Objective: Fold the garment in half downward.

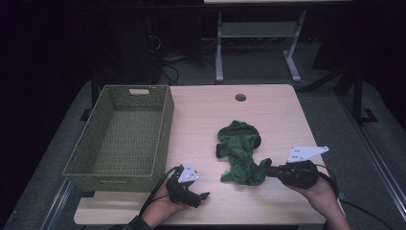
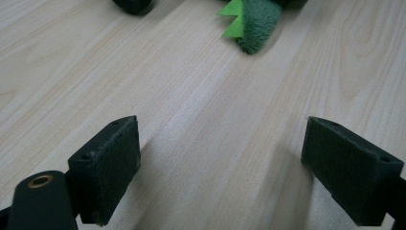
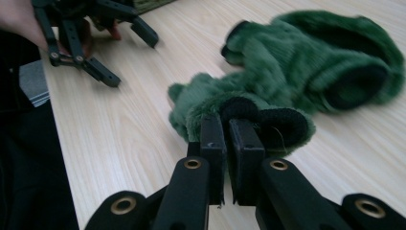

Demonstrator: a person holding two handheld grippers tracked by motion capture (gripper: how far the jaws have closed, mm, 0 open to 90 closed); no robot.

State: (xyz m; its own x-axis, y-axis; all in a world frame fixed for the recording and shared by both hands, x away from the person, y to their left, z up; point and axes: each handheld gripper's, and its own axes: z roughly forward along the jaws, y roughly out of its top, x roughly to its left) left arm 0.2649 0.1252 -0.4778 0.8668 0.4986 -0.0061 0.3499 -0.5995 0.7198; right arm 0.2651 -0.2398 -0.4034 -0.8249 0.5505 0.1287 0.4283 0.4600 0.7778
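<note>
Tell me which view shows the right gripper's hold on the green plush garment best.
The right gripper view: its right gripper has the jaws shut on a fold of the green plush garment, seen close up. The high view shows the whole garment at that gripper's tip, small. The left gripper view catches one fuzzy end.

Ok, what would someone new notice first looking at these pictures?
Probably the fuzzy green garment crumpled mid-table, with the right gripper shut on its near edge. Next, the big woven green basket on the table's left side. The left gripper sits open on the wood by the basket's near corner, holding nothing.
</note>
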